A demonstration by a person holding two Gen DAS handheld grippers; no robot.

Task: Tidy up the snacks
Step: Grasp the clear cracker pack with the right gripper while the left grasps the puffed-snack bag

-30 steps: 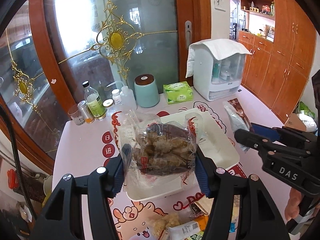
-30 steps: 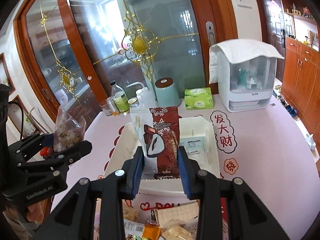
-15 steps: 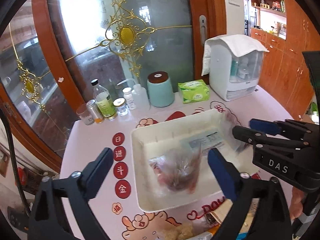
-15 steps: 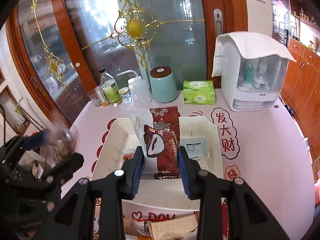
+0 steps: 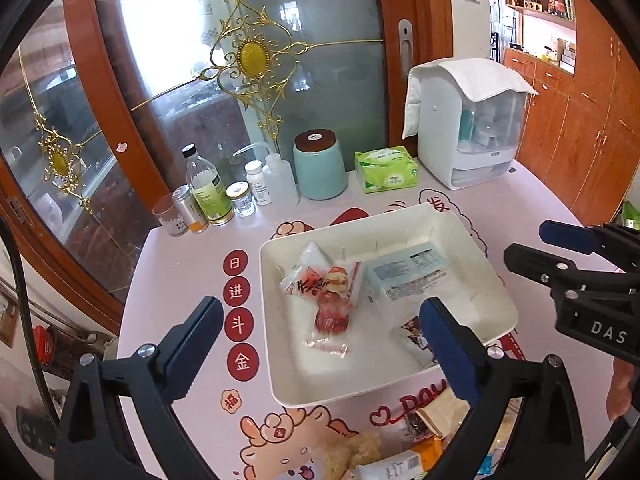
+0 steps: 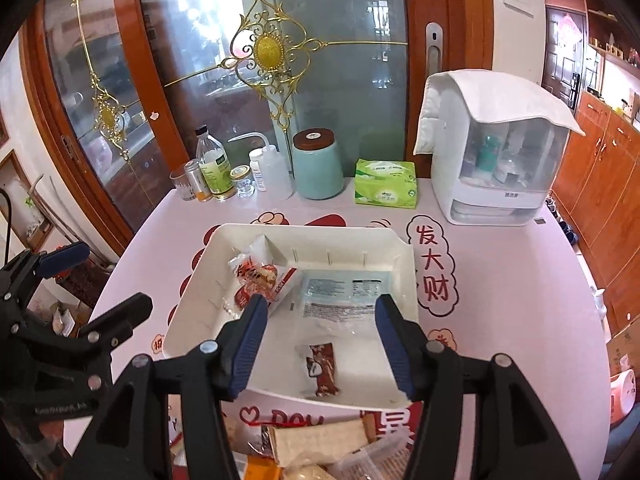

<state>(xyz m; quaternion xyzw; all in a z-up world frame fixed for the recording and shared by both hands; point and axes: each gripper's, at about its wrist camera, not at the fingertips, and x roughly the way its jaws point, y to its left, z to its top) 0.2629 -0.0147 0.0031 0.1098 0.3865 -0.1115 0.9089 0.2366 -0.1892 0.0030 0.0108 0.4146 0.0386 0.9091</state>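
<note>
Pink tabletop (image 6: 500, 320) bare right of white tray (image 6: 404, 256).

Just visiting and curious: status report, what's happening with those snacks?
Both hand-held grippers open, left, right just widened. Brown packet in white tray. More snacks waiting.

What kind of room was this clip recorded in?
Most likely a home dining or kitchen area. Wooden cabinets line one wall, a glass door with gold ornament stands behind the table, and a tissue pack and bottles share the printed tablecloth.
</note>
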